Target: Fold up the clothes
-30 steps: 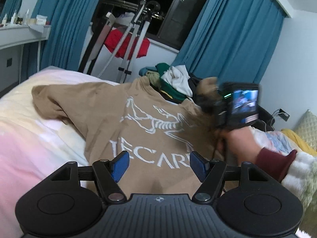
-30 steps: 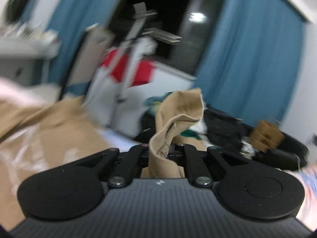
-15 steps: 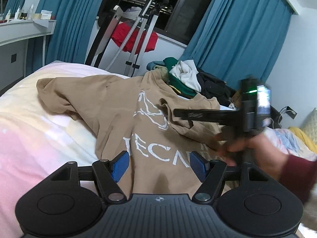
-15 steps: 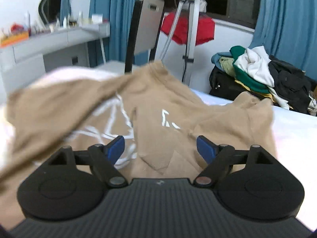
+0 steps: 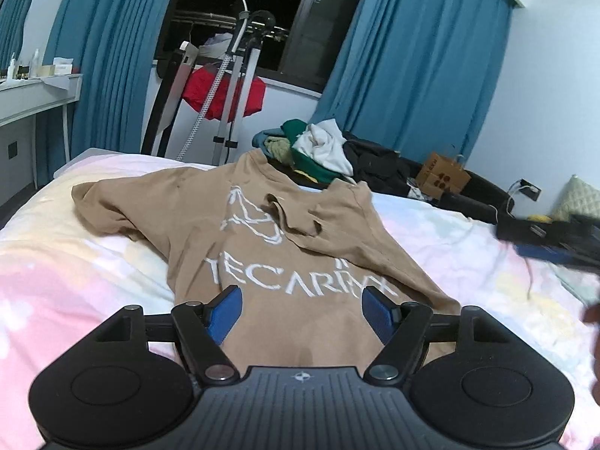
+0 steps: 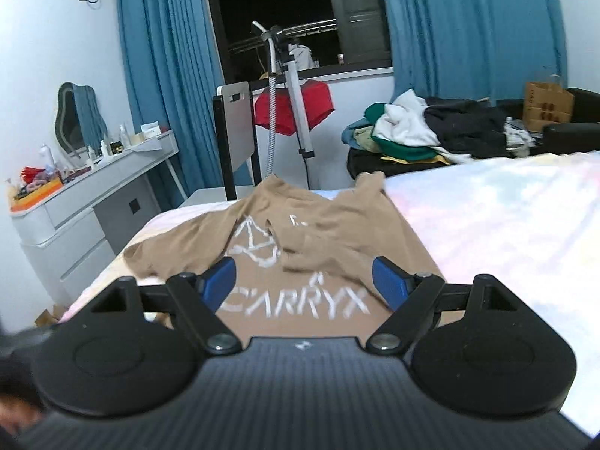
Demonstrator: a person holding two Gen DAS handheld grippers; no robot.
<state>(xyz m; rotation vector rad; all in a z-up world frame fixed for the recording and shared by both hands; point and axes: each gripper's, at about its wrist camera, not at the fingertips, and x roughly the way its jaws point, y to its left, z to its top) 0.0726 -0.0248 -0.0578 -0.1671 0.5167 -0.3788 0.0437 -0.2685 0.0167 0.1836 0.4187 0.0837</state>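
Observation:
A tan T-shirt (image 5: pixel 285 255) with a white printed logo lies spread on the bed (image 5: pixel 75 255), its right sleeve folded in over the chest. It also shows in the right wrist view (image 6: pixel 315 240). My left gripper (image 5: pixel 303 311) is open and empty, hovering over the shirt's lower hem. My right gripper (image 6: pixel 304 285) is open and empty, just above the shirt's lower part. The right gripper's blurred body (image 5: pixel 555 236) shows at the right edge of the left wrist view.
A heap of clothes (image 5: pixel 322 150) lies beyond the bed's far edge, next to a cardboard box (image 5: pixel 442 176). A garment steamer stand (image 6: pixel 292 112) and a chair (image 6: pixel 236 135) stand by the window. A grey dressing table (image 6: pixel 86 191) is at the left.
My right gripper let go of the tan sleeve, leaving it folded over the chest, and pulled back to the right. My left gripper stayed open over the hem.

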